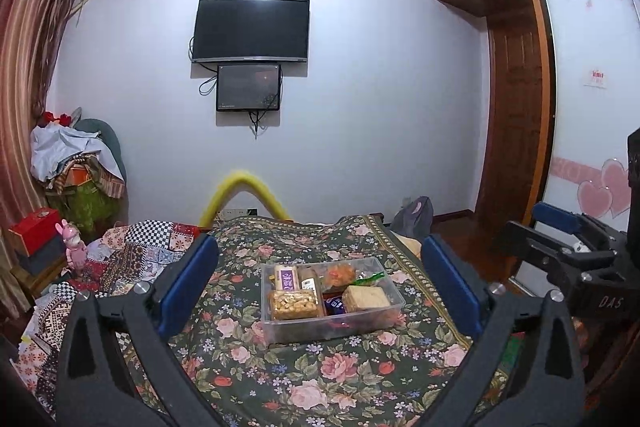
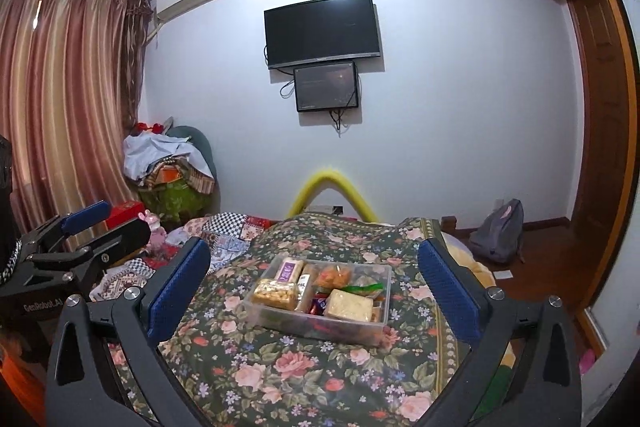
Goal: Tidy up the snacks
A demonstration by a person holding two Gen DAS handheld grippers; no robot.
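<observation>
Clear plastic bin (image 1: 394, 301): landmark; rests on the floral bedspread (image 1: 320, 379) of the bed, near its middle.

Contents of the bin: peanut pack (image 1: 295, 303) at the front left; purple-labelled pack (image 1: 286, 278) behind it; pale cracker block (image 1: 366, 297) at the front right; orange snack bag (image 1: 339, 274) at the back; green-edged packet (image 1: 370, 279) at the back right.

Left hand-held gripper (image 1: 318, 285): fingers spread wide apart, holding nothing, short of the bin and above the bedspread.

Right hand-held gripper (image 2: 314, 285): fingers likewise wide apart, holding nothing, short of the bin.

Television (image 1: 251, 29): on the wall beyond the bin.
</observation>
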